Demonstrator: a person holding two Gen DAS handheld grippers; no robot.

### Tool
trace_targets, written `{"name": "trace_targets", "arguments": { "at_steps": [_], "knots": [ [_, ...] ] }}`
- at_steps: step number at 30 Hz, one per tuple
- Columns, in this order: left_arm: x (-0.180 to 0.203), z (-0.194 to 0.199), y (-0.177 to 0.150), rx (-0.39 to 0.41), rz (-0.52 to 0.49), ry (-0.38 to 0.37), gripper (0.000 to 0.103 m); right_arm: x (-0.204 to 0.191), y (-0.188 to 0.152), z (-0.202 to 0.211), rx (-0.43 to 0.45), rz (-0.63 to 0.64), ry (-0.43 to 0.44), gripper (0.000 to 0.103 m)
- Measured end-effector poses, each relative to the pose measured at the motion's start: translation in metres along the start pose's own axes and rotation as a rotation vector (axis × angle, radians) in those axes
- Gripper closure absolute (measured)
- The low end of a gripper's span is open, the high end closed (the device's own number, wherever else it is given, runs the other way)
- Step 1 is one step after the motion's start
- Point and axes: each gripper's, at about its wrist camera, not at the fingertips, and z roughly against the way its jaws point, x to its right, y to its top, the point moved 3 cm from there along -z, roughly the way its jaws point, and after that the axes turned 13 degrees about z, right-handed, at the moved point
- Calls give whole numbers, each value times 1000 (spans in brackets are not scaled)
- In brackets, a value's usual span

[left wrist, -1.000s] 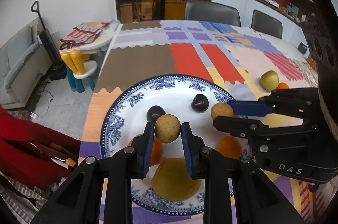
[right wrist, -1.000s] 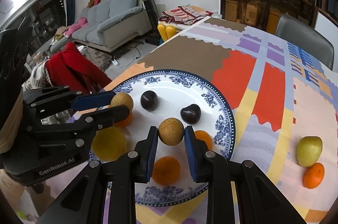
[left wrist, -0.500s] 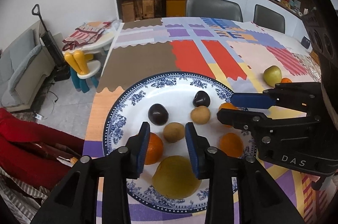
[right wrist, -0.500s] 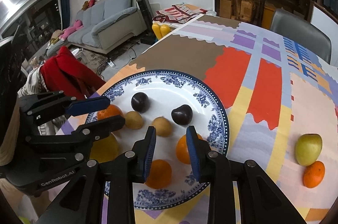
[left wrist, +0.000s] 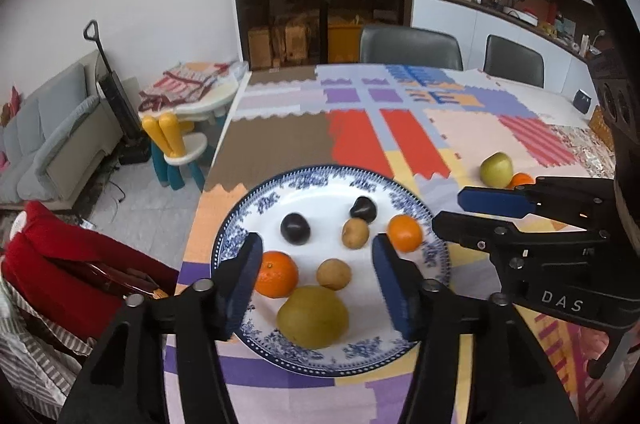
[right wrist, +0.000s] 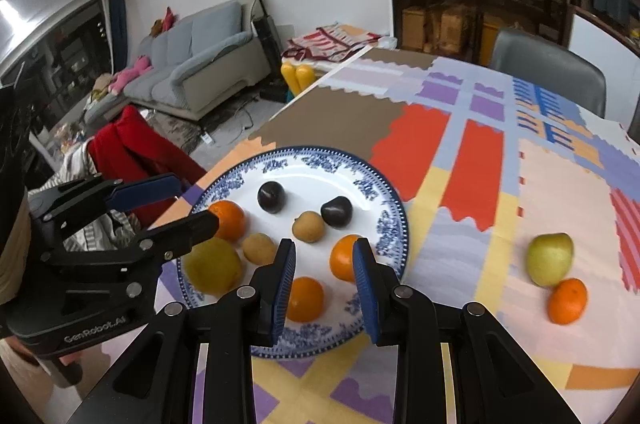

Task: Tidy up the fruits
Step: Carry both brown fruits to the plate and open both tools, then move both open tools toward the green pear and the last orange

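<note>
A blue-and-white plate (left wrist: pixel 260 208) (right wrist: pixel 384 224) holds two brown round fruits (left wrist: pixel 334 274) (right wrist: pixel 308 226), two dark plums (left wrist: pixel 295 229) (right wrist: pixel 271 197), oranges (left wrist: pixel 277 274) (right wrist: pixel 305 298) and a yellow-green pear (left wrist: pixel 312 316) (right wrist: pixel 213 266). My left gripper (left wrist: pixel 318 282) is open and empty above the plate's near side. My right gripper (right wrist: pixel 325 278) is open and empty over the plate's near right part. A green pear (right wrist: pixel 549 258) (left wrist: pixel 496 168) and an orange (right wrist: pixel 567 300) (left wrist: pixel 522 179) lie on the cloth to the right of the plate.
The table carries a patchwork cloth (right wrist: pixel 472 152). Grey chairs (left wrist: pixel 410 46) stand at its far side. A red garment (right wrist: pixel 136 148) hangs on a chair at the table's left edge. A small white table and yellow chair (left wrist: pixel 176 140) stand on the floor beyond.
Both grippers opened and let their brown round fruits go onto the plate, then drew back and up. The two fruits now rest near the plate's middle.
</note>
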Motion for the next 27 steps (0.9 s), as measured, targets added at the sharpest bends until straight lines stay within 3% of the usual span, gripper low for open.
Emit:
{"name": "trace_targets", "arguments": {
  "at_steps": [6,12,19,27],
  "knots": [
    [17,22,3,45,-8,-16,34,9,-5,30,41,-31,-49,53],
    [37,31,4,61,-22,-32,28,21,-14,55,67,-60,-105,45],
    [67,37,8,88,-69,-65,20,41,-29,79,80,-101,-160,43],
    [108,29,12,115,-197,-106,16,67,-50,100,79,-159,-237,43]
  ]
}}
